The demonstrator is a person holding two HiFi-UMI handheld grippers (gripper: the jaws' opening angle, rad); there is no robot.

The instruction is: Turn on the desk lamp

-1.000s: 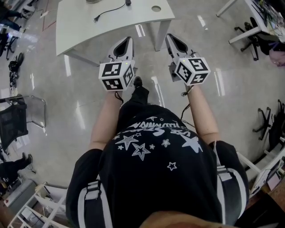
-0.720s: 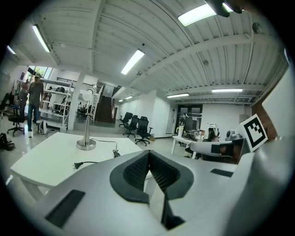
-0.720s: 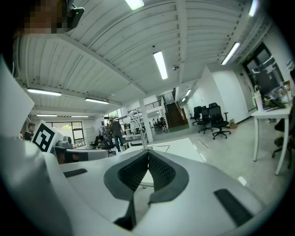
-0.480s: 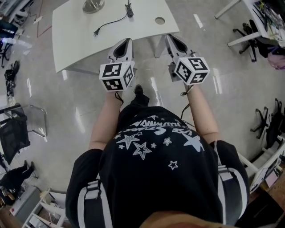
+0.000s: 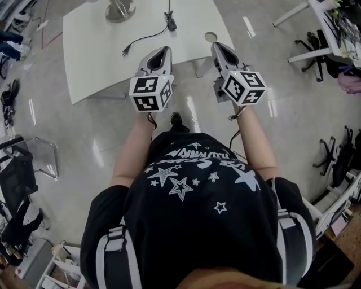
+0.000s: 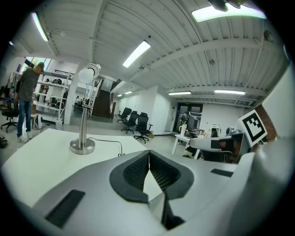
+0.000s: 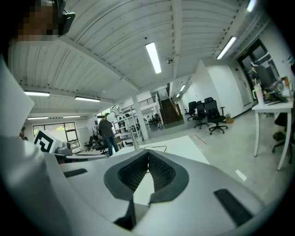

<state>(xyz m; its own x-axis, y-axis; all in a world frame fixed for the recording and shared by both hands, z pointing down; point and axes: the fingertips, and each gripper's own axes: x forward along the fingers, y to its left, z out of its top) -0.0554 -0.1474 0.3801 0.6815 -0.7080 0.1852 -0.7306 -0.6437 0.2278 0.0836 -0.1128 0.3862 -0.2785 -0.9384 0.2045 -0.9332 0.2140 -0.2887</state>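
Observation:
The desk lamp stands on a white table, with a round metal base, a thin stem and a pale head. From it a black cord with an inline switch runs across the tabletop to a loose plug. My left gripper hovers over the table's near edge, shut and empty, its pads meeting. To its right my right gripper is also shut on nothing, and its view catches the lamp far off.
A round cable hole sits near the table's right corner. Office chairs and another desk stand at the right, and a black chair at the left. A person stands beyond the table.
The table with the lamp base has come closer and further into the head view. Both grippers have stayed shut, side by side, and now reach its near edge.

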